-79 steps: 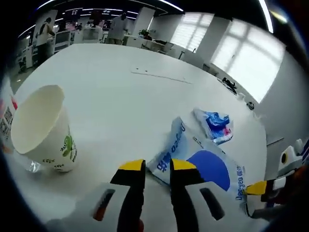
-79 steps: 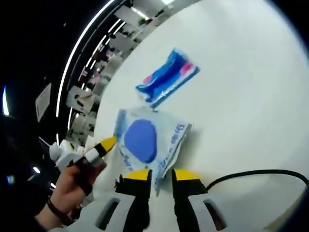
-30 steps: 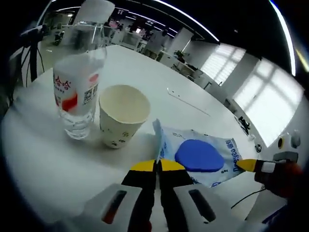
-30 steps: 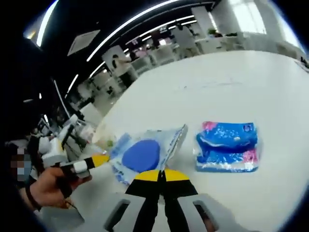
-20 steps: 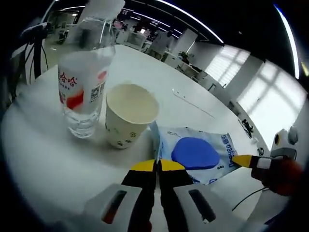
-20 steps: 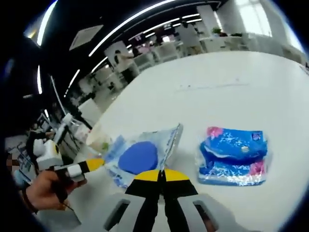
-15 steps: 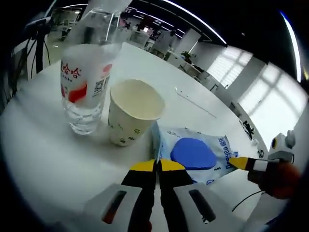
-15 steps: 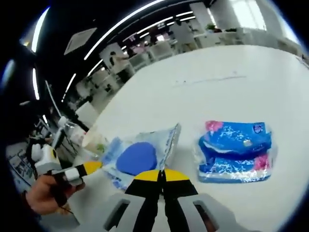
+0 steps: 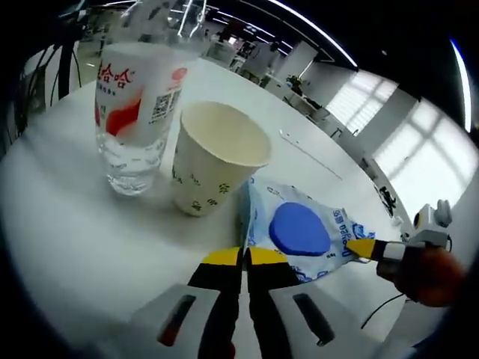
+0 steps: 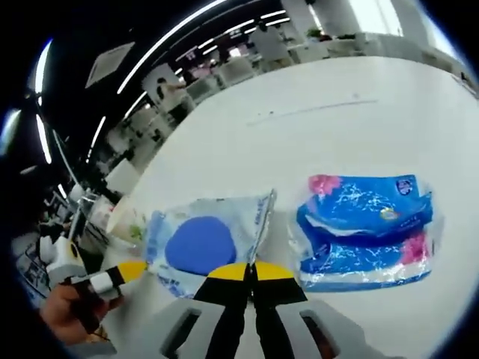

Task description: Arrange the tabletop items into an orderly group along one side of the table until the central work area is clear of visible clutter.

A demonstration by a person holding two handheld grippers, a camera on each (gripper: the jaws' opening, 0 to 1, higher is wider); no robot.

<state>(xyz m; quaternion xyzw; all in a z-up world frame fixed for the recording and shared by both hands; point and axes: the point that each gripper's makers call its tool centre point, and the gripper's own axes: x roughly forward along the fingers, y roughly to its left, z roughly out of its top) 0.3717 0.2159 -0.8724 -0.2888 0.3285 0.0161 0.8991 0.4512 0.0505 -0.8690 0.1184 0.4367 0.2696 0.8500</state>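
White tabletop [image 9: 67, 247], curved edge, office behind.

Left gripper [image 9: 244, 256]: jaws clenched on the near edge of a wet-wipe pouch [image 9: 303, 239], white with a blue oval. In the left gripper view the pouch lies at about 2 o'clock from the jaw tips, flat on the table. Right gripper [image 10: 250, 271]: jaws likewise pinched on the opposite edge of the same pouch [image 10: 202, 243]. Each gripper's yellow tip shows at the far side of the other's view, so the pouch is held between the two.

Step in hand, as I judge it: carrying or sliding the pouch toward the group at the table's side. Paper cup [image 9: 213, 166] stands upright at 11 o'clock from the left jaws, just beside the pouch's corner; water bottle [image 9: 138, 112] stands upright at 10 o'clock, close beside the cup.

Next move likely calls for setting the pouch flat next to the cup without nudging it, then letting go with both grippers. After that, the blue tissue pack [image 10: 367, 228], at 2 o'clock in the right gripper view, just beside the pouch.

Count: one bottle, one cup, one pouch, one tissue pack.
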